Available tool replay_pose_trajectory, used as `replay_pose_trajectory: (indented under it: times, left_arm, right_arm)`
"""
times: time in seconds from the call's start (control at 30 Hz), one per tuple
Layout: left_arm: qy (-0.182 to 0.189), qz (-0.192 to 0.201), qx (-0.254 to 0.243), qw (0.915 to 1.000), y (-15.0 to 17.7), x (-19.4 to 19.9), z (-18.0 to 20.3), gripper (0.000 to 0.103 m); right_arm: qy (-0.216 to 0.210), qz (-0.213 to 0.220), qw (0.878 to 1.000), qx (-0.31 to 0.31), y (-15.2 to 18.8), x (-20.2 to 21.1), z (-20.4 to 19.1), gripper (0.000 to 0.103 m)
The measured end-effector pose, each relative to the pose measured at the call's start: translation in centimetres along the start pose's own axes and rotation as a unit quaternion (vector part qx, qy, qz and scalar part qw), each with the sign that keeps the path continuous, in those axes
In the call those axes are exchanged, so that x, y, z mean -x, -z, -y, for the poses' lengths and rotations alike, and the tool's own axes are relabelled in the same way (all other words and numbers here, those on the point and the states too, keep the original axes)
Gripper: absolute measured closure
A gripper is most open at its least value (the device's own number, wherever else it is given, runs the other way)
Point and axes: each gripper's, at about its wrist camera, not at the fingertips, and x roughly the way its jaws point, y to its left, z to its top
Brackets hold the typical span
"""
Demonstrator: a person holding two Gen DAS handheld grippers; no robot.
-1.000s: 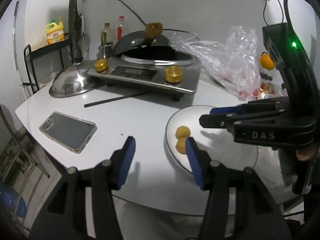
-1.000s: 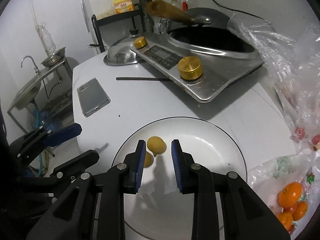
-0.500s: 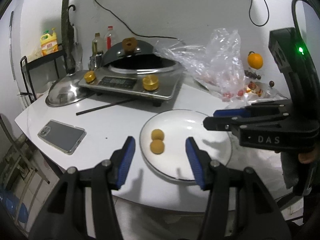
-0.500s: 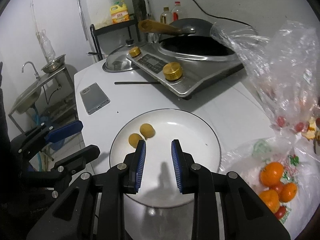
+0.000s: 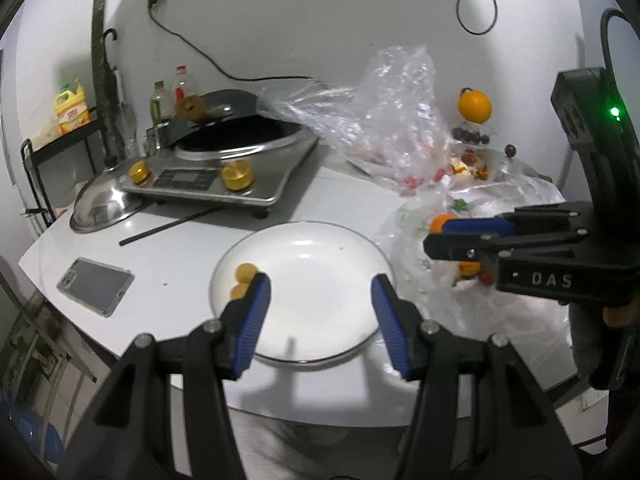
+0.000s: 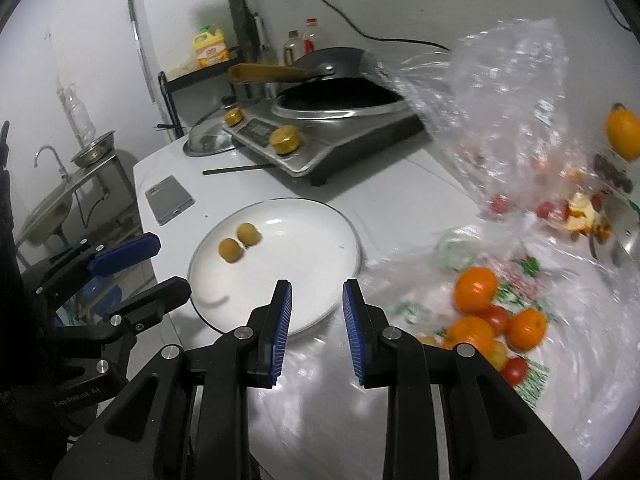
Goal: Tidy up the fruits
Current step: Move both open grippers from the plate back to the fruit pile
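Left gripper (image 5: pixel 321 320) jaws apart, empty; right gripper (image 6: pixel 316 330) at narrowest, empty, both angled down.

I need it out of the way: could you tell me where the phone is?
The phone lies flat on the white table, left of the plate in both views, near the table's edge.

On the white desk (image 6: pixel 400 200) sits a white plate (image 6: pixel 304 256) with two small yellow fruits (image 6: pixel 240 242) touching each other near its left side. The right claw (image 6: pixel 316 330) hangs over the plate's near rim, blue pads drawn close with nothing between them. Right of the plate, oranges (image 6: pixel 476 284) and small red fruits lie on clear plastic. The left claw (image 6: pixel 136 268) shows at the left edge.
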Motion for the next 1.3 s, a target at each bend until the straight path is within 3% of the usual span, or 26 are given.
replay_pose_trajectory:
  times: [0.73,1.3]
  left_arm:
    - [0.032,-0.015,-0.075,0.9965,-1.1,-1.9,9.3,0.049]
    - [0.062,-0.036,-0.135,0.9883,-0.8,-4.9,14.5,0.050]
  right_arm:
    - [0.038,0.023,0.997,-0.060,4.8,5.0,8.6,0.075]
    - [0.043,0.024,0.995,-0.086,6.6,5.5,12.8,0.075]
